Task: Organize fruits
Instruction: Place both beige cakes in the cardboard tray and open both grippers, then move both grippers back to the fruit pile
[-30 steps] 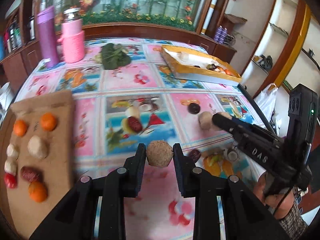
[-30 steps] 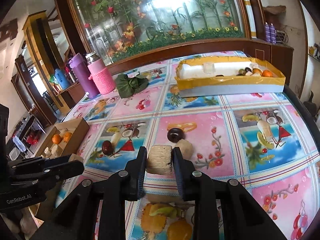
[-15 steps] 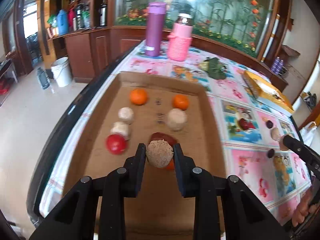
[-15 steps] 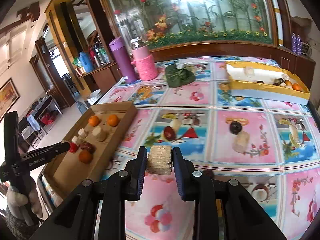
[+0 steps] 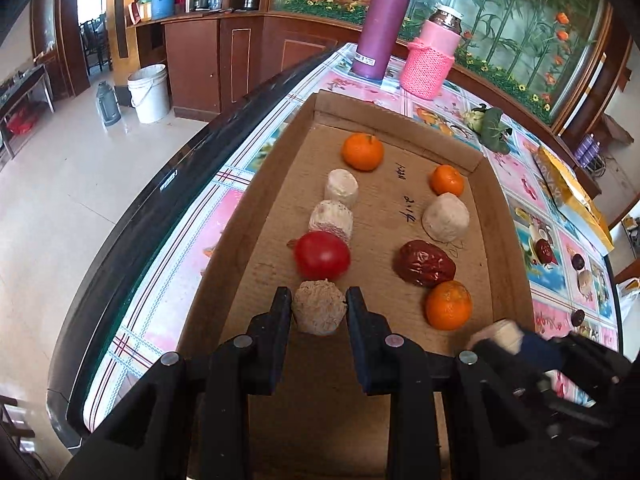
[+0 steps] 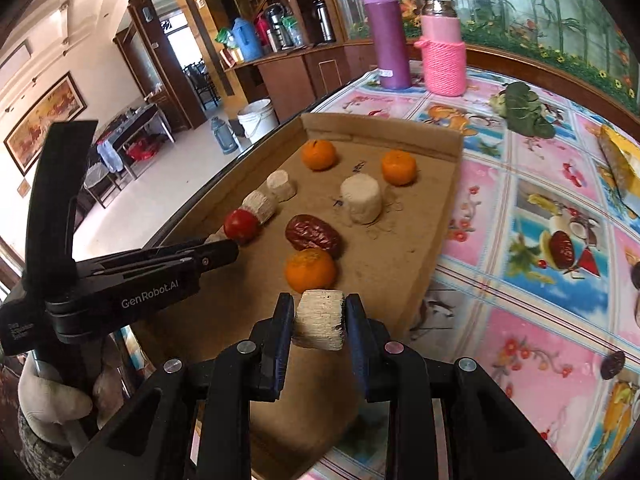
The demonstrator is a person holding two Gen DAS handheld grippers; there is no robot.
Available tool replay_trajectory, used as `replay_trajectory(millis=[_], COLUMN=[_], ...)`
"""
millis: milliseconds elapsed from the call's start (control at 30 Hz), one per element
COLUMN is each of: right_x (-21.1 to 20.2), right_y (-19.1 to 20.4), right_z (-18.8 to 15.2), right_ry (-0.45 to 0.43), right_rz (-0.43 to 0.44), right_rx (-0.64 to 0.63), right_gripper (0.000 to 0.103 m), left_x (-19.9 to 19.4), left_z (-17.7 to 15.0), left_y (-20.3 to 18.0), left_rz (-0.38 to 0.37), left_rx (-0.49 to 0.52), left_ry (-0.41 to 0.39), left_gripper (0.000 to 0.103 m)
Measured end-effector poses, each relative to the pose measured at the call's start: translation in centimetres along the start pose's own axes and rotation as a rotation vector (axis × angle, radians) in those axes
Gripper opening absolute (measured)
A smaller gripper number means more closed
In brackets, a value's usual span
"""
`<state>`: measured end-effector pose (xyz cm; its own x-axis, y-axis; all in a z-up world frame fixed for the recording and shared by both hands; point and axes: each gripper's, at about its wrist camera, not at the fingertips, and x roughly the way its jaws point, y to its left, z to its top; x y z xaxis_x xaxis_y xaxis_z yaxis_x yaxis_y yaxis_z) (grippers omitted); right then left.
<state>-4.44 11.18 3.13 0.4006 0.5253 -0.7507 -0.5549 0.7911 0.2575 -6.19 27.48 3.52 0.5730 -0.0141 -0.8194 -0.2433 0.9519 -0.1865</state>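
Observation:
A shallow cardboard tray (image 5: 256,216) (image 6: 436,216) lies at the table's left edge with oranges, pale cylinders, a red tomato (image 5: 322,255) (image 6: 241,225) and a dark red date (image 5: 424,267) (image 6: 313,237) in two rows. My left gripper (image 5: 319,308) is shut on a tan rough ball (image 5: 319,312), low over the tray just in front of the tomato. My right gripper (image 6: 319,316) is shut on a pale cylinder piece (image 6: 319,319), over the tray's near end right behind an orange (image 6: 310,270). The right gripper (image 5: 500,334) also shows in the left wrist view.
A purple flask (image 5: 383,24) and a pink knitted bottle (image 5: 430,60) stand beyond the tray. Green leaves (image 6: 522,110) and a yellow box (image 5: 572,196) lie farther right. Loose dark fruits (image 6: 614,364) sit on the patterned tablecloth. The table's dark edge (image 5: 132,220) drops to the floor.
Both grippers swung left from the middle of the table to over the cardboard tray, each still holding its piece. The left one has sunk closer to the tray floor.

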Motion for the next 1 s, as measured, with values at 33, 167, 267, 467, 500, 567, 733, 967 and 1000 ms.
replay_trajectory(millis=[33, 167, 267, 467, 500, 567, 733, 967, 1000], right_x=[0.6, 2.5, 2.7, 2.5, 2.1, 1.0, -2.6, -6.8, -7.1], right_y=[0.4, 1.5, 2.1, 3.2, 3.3, 3.4, 2.3, -1.6, -2.3], right_z=[0.1, 0.3, 0.5, 0.2, 0.1, -0.2, -1.0, -3.3, -3.6], right_ry=[0.012, 0.043, 0.040, 0.021, 0.012, -0.018, -0.127, -0.209, -0.212], right_rz=[-0.001, -0.014, -0.029, -0.057, -0.058, -0.058, -0.083, -0.172, -0.180], right_rx=[-0.009, -0.034, -0.063, -0.109, -0.107, -0.097, -0.031, 0.119, 0.142], right_gripper=[0.029, 0.030, 0.030, 0.031, 0.034, 0.043, 0.065, 0.071, 0.071], left_x=[0.0, 0.0, -0.5, -2.2, -2.7, -3.9, -7.7, -8.4, -8.3], left_z=[0.0, 0.0, 0.0, -0.1, -0.1, -0.1, -0.9, -2.2, -2.4], left_y=[0.2, 0.9, 1.1, 1.6, 1.6, 1.4, -0.7, -5.2, -5.7], left_rz=[-0.006, -0.026, -0.042, -0.063, -0.053, -0.022, 0.011, 0.113, 0.117], left_rx=[-0.005, -0.026, -0.036, -0.067, -0.069, -0.069, -0.014, 0.110, 0.123], left_ry=[0.000, -0.007, -0.021, -0.073, -0.087, -0.131, -0.276, -0.286, -0.277], left_gripper=[0.027, 0.031, 0.039, 0.061, 0.068, 0.079, 0.086, 0.086, 0.086])
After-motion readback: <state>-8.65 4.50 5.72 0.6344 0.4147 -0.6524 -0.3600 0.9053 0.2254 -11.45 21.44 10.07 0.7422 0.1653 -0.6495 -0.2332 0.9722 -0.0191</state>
